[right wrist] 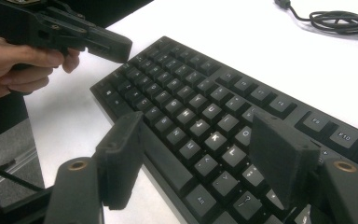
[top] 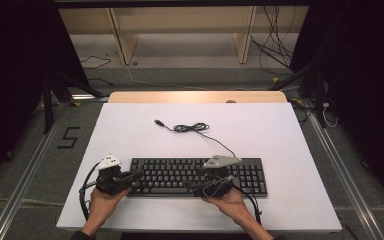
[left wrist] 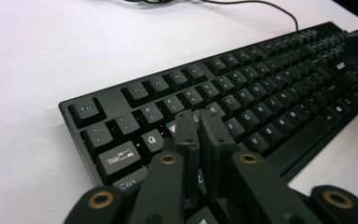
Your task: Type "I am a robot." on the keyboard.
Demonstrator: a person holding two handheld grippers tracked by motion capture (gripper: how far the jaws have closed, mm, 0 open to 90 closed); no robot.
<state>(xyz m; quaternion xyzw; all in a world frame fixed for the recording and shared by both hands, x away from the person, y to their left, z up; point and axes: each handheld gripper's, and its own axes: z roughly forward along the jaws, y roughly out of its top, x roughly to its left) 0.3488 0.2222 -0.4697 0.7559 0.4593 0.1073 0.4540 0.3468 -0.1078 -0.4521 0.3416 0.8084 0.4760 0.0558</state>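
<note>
A black keyboard [top: 195, 172] lies on the white table top [top: 130, 130], near the front edge. Its cable [top: 192, 128] runs back to a loose coil with a free USB plug [top: 158, 121]. My left gripper [top: 139, 173] hovers over the keyboard's left end. In the left gripper view its jaws [left wrist: 198, 116] are shut with nothing between them, just above the W and E keys of the keyboard [left wrist: 261, 93]. My right gripper [top: 190, 186] stands open over the letter keys [right wrist: 191, 107]; its jaws [right wrist: 200, 128] are wide apart and empty. The left gripper [right wrist: 116, 46] shows beyond them.
The coiled cable [right wrist: 340, 21] lies behind the keyboard at mid-table. A wooden strip [top: 195, 96] edges the table's far side. Beyond it are a wooden frame [top: 125, 40] and floor cables [top: 275, 50]. Metal rails [top: 25, 175] run along both sides.
</note>
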